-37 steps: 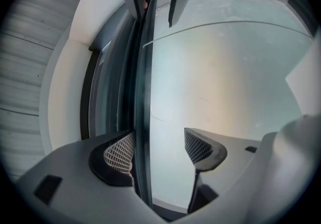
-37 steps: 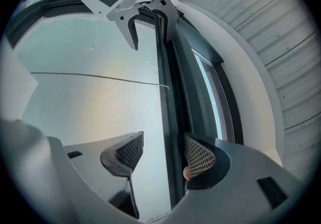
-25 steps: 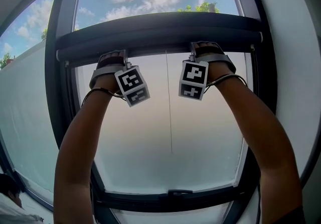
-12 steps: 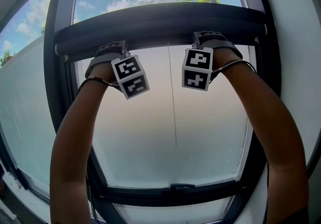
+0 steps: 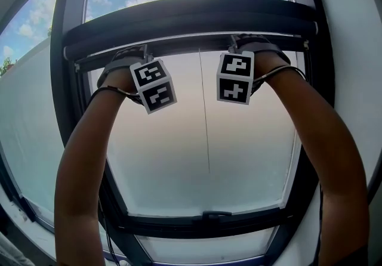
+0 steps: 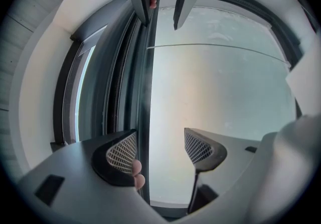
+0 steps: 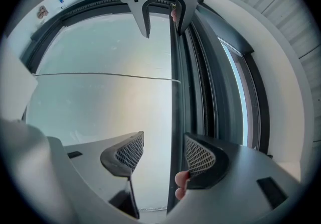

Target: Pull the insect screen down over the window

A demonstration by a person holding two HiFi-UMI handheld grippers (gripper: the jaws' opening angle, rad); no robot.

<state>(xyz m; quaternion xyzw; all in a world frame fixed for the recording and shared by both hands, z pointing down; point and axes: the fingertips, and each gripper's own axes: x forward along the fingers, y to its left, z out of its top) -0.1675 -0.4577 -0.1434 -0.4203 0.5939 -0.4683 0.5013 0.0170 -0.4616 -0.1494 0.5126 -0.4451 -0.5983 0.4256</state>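
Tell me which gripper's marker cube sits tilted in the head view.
The left gripper's cube: its edges slant noticeably, so its marker faces look rotated. The right gripper's cube hangs nearly square, with its edges close to upright.

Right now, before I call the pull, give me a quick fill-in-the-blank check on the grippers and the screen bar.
1. The left gripper and right gripper both have jaws ____, not shut, with the pull bar running between them.
2. In the head view the pull bar lies near the ____ of the window, so the screen is not yet down.
3. A thin cord hangs down the pane between the person's two ____.
Missing words: open; top; arms.
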